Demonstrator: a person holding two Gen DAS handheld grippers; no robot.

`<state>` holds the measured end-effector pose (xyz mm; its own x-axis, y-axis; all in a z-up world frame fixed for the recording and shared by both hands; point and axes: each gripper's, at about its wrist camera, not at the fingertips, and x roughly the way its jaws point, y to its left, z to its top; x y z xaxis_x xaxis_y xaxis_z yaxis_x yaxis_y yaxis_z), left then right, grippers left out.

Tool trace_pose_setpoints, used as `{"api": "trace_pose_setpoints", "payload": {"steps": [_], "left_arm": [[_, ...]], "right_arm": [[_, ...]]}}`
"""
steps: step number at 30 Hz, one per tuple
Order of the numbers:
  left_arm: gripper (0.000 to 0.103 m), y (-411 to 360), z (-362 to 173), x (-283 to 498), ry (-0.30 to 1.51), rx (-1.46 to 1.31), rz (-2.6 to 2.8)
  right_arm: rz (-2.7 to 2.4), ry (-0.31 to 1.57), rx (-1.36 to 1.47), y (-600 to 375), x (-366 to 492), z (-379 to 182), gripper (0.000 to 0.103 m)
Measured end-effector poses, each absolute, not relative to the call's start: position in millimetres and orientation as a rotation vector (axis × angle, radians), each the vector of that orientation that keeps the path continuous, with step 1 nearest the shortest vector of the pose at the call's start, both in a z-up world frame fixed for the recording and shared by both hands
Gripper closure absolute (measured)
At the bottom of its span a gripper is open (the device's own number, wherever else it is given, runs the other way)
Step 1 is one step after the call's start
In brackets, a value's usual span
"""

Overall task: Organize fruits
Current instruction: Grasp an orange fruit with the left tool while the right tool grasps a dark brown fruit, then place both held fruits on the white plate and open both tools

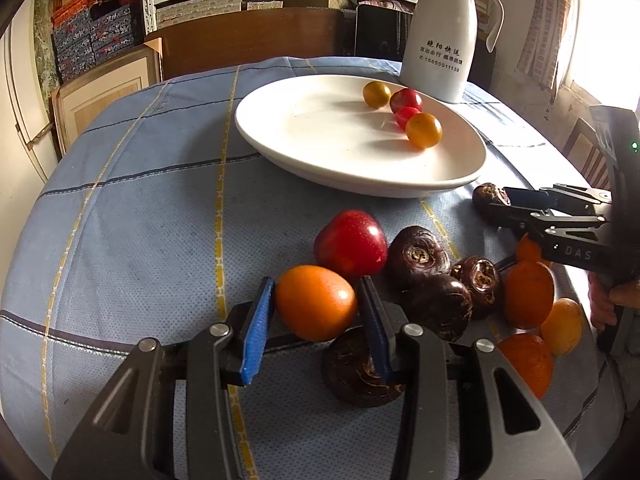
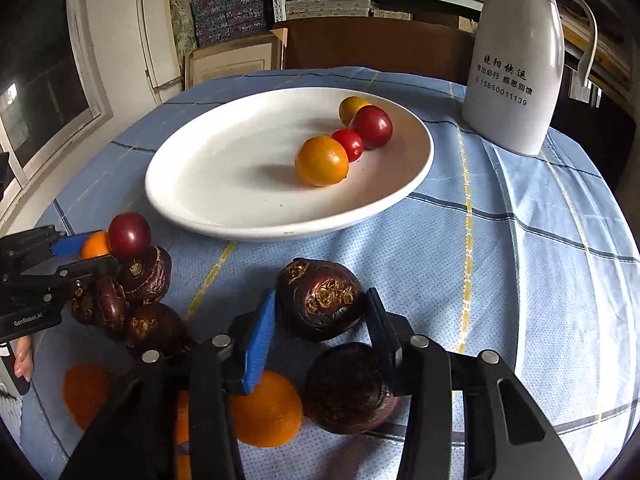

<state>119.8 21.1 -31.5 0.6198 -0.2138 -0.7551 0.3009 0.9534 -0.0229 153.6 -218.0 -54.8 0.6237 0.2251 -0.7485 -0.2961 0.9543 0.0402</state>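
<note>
In the left wrist view my left gripper (image 1: 316, 304) is shut on an orange fruit (image 1: 315, 303), held just above the cloth. In the right wrist view my right gripper (image 2: 320, 304) is shut on a dark brown water chestnut (image 2: 320, 300). A white plate (image 1: 320, 148) (image 2: 224, 184) holds two orange and two red cherry tomatoes (image 1: 423, 130) (image 2: 322, 161). A red fruit (image 1: 351, 242) and several water chestnuts (image 1: 416, 258) and orange fruits (image 1: 528, 294) lie clustered on the cloth in front of the plate. The right gripper also shows in the left wrist view (image 1: 496, 204).
A white thermos jug (image 1: 440, 32) (image 2: 516, 60) stands behind the plate at the right. The round table carries a blue checked cloth (image 1: 140, 220). A wooden chair back and shelves of boxes stand beyond the far edge.
</note>
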Motion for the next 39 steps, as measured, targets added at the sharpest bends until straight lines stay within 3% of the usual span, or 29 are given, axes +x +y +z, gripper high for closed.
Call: {"api": "trace_pose_setpoints", "payload": {"steps": [18, 29, 31, 33, 37, 39], "left_arm": [[0.063, 30, -5, 104, 0.738, 0.042, -0.278], [0.063, -11, 21, 172, 0.708, 0.073, -0.279], [0.056, -17, 17, 182, 0.707, 0.082, -0.269], [0.036, -18, 13, 184, 0.710, 0.083, -0.276], [0.035, -12, 15, 176, 0.695, 0.085, -0.276], [0.031, -6, 17, 169, 0.687, 0.077, -0.271]], "right_arm": [[0.338, 0.725, 0.049, -239, 131, -23, 0.059], [0.344, 0.684, 0.173, -221, 181, -1, 0.059], [0.367, 0.698, 0.182, -214, 190, -8, 0.058], [0.367, 0.708, 0.174, -214, 192, -14, 0.057], [0.351, 0.714, 0.231, -227, 190, -17, 0.056], [0.341, 0.716, 0.245, -234, 184, -19, 0.051]]}}
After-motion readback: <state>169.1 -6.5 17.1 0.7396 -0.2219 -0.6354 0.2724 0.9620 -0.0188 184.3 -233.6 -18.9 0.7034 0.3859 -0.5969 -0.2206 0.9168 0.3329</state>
